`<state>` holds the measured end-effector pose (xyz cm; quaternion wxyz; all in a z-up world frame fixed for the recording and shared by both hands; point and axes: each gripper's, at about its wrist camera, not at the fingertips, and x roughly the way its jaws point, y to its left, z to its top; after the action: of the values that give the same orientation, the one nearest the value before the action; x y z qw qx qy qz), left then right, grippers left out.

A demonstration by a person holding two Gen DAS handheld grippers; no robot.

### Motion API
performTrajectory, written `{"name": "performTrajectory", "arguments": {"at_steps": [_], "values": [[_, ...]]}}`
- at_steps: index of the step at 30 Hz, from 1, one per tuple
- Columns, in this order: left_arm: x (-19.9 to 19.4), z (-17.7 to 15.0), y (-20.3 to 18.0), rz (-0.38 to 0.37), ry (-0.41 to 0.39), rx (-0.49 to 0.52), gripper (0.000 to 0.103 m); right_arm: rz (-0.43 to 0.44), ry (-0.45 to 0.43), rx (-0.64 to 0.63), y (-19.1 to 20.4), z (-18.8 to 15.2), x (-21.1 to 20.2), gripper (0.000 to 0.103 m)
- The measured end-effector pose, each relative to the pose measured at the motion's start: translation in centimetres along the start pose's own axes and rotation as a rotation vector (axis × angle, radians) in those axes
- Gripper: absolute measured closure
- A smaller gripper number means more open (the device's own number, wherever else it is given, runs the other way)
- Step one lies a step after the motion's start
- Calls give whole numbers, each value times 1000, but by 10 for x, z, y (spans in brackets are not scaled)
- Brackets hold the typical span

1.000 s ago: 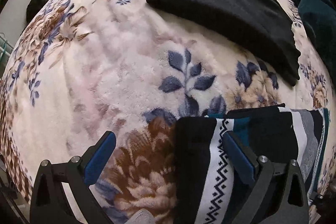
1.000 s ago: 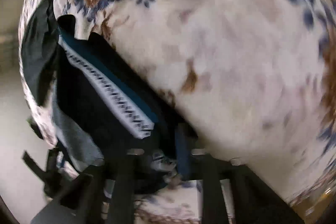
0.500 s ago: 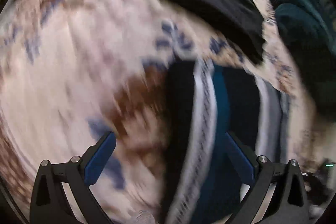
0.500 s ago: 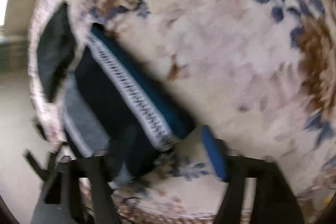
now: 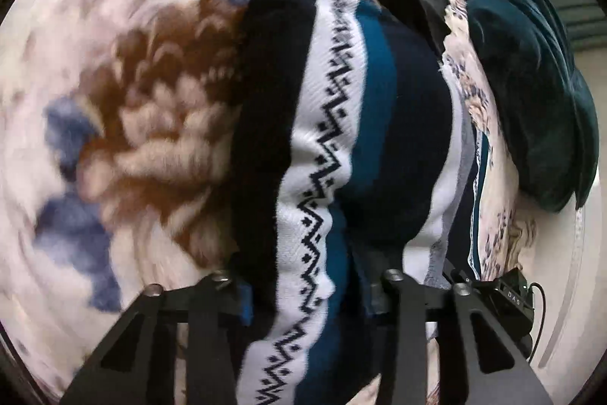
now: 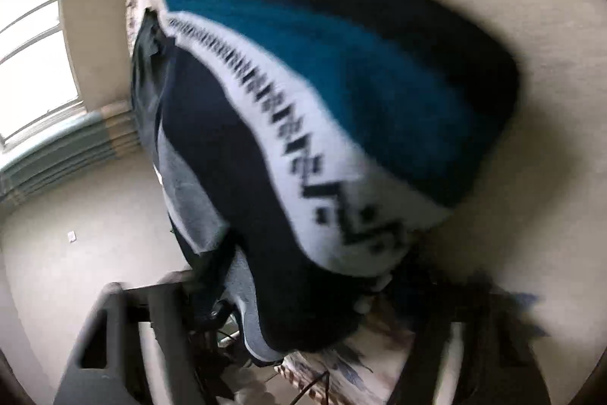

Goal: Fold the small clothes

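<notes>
We have the striped knit garment (image 5: pixel 322 139) lying on the floral fleece blanket (image 5: pixel 132 139), bunched between both tools. Our left gripper (image 5: pixel 307 295) is closing with its near edge between the jaws; our right gripper (image 6: pixel 303 314) is closing too, fabric between its blurred jaws. We judge the knit soft, light and floppy, best pinched at edges or corners. Only the left view shows the dark green cloth (image 5: pixel 531 101); only the right shows the window (image 6: pixel 34 63)
</notes>
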<state>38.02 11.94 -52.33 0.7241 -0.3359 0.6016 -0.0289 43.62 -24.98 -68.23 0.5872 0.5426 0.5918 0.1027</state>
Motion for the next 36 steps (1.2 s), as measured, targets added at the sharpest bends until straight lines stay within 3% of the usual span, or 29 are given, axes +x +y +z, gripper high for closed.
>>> {"name": "performTrajectory", "arguments": {"at_steps": [5, 9, 11, 13, 14, 17, 19, 24, 26, 27, 29, 30, 34, 36], "values": [[-13, 31, 0, 2, 8, 68, 72, 0, -63, 0, 14, -28, 1, 82], [-11, 23, 10, -5, 70, 97, 56, -18, -37, -28, 20, -66, 1, 82], [-16, 19, 15, 11, 79, 72, 41, -30, -24, 20, 10, -76, 2, 74], [-23, 15, 17, 38, 68, 54, 36, -100, -8, 29, 3, -75, -1, 50], [-28, 12, 19, 66, 52, 51, 31, -135, -9, 26, -1, -75, -6, 48], [-33, 6, 19, 89, 22, 44, 30, -167, -19, 10, -6, -75, -27, 44], [-25, 3, 18, 66, 40, 26, 30, -164, -25, -3, -4, -74, -36, 42], [-15, 6, 17, 64, 53, 2, 30, -142, -21, 48, -21, -66, -30, 42], [-14, 8, 15, 63, 53, 7, 30, -174, -152, 51, -18, -71, -46, 42], [-14, 6, 14, 58, 51, 4, 30, -185, -210, 55, -16, -73, -55, 43], [-17, 3, 18, 54, 40, -2, 30, -182, -323, 55, -13, -77, -74, 86], [-18, 1, 20, 54, 45, -3, 29, -208, -329, 45, -10, -76, -77, 93], [-18, -3, 24, 51, 73, 19, 28, -285, -384, -30, 14, -72, -96, 93], [-19, 0, 22, 52, 85, 7, 28, -360, -344, -67, 11, -62, -100, 93]]}}
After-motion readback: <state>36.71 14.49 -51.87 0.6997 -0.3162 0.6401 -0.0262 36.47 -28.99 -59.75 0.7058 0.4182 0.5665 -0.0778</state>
